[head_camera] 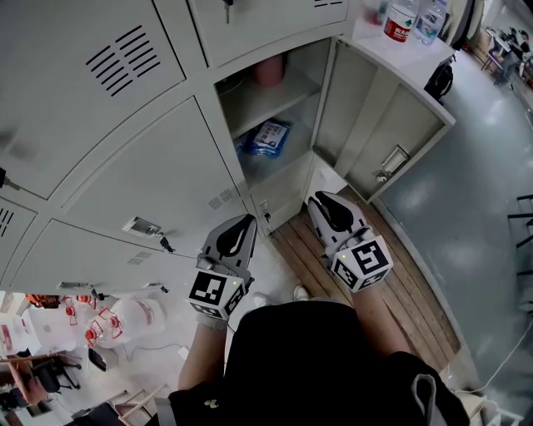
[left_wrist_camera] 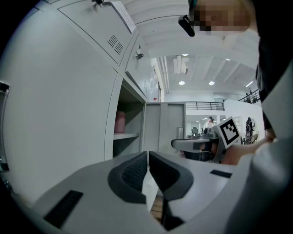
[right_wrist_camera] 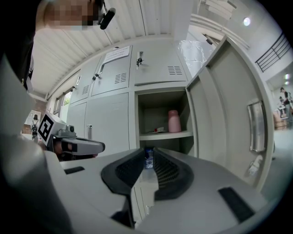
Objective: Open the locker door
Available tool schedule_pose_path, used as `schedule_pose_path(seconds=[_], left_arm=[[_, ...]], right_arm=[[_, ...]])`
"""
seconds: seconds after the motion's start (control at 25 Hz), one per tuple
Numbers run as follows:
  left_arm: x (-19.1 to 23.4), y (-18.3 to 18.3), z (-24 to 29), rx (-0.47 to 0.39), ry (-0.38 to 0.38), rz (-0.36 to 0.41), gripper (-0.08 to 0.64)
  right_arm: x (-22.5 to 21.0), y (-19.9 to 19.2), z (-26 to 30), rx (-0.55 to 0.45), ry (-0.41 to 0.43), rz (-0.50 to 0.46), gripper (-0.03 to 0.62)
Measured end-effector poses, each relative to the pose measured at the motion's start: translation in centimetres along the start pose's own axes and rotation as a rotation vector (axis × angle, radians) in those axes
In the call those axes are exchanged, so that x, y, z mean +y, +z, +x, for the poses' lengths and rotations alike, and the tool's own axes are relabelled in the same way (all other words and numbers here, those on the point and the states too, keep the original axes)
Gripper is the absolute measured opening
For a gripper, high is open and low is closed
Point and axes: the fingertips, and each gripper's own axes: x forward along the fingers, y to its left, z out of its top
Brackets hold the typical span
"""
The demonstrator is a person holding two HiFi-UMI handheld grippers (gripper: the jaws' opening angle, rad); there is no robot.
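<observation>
The grey locker door [head_camera: 391,125] stands swung wide to the right, with its latch plate [head_camera: 390,162] on the inner face; in the right gripper view the locker door [right_wrist_camera: 229,114] fills the right side. The open compartment [head_camera: 304,79] holds a pink bottle [head_camera: 268,71] on its shelf and a blue packet [head_camera: 268,137] below. My left gripper [head_camera: 247,221] is shut and empty, held low in front of the closed lockers. My right gripper [head_camera: 316,200] is shut too, empty, its tip just below the open compartment. Neither touches the door.
Closed locker doors [head_camera: 141,166] with a keyed latch [head_camera: 146,226] lie to the left. Bottles [head_camera: 401,18] and a black bag [head_camera: 439,79] stand on the locker top. A wooden slatted floor [head_camera: 400,291] runs under the door; white bags [head_camera: 108,320] clutter the lower left.
</observation>
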Motion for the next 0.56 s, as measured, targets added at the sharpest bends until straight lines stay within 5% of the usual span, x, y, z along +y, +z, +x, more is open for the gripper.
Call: schedule_pose_path(seconds=[0.56], left_arm=[[-0.71, 0.28, 0.42, -0.003, 0.000, -0.002, 0.029]], right_arm=[[-0.81, 0.07, -0.66, -0.002, -0.009, 0.010, 0.072]])
